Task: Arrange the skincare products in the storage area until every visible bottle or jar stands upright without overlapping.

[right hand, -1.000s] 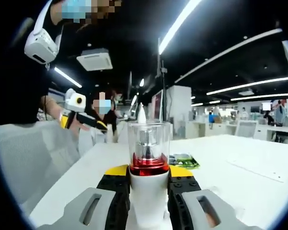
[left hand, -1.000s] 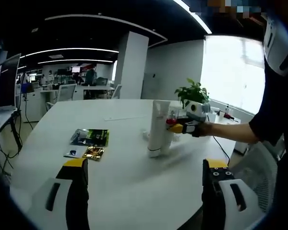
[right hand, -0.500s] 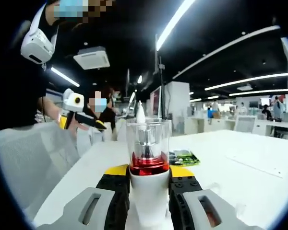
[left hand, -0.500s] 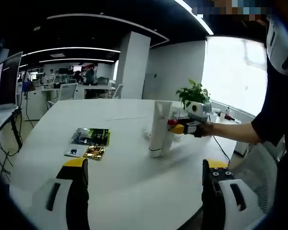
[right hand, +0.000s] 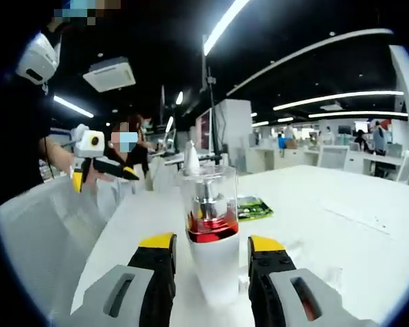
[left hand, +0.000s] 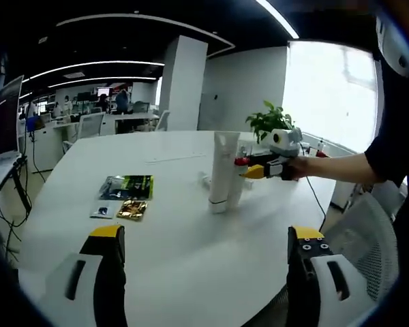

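In the right gripper view, a pump bottle [right hand: 211, 238] with a white body, a red band and a clear cap is seen standing upright on the white table [right hand: 341, 225], set between the two yellow-tipped jaws of the right gripper [right hand: 211, 246]. The jaws are parted, and a narrow gap is visible on each side of the bottle — it is not gripped. Behind the bottle, the pointed tip of a white tube [right hand: 189, 155] can be made out, and a green packet [right hand: 252, 207] lies flat on the table to the bottle's right. At the left of this view the left gripper [right hand: 126, 175] is held up in a person's hand, above a white mesh chair back [right hand: 41, 231].

In the left gripper view, the left gripper's [left hand: 208, 242] own jaws are spread wide with nothing between them, well apart from the products. Farther along the table [left hand: 170, 259], a tall white tube [left hand: 221, 170] stands upright on its cap, with the pump bottle just beside and partly hidden behind it. The right gripper [left hand: 249, 167] is held level at the bottle by a hand [left hand: 300, 167]. A green packet [left hand: 127, 187] and two smaller sachets [left hand: 121, 212] lie flat to the left, and a potted plant [left hand: 267, 126] stands behind.
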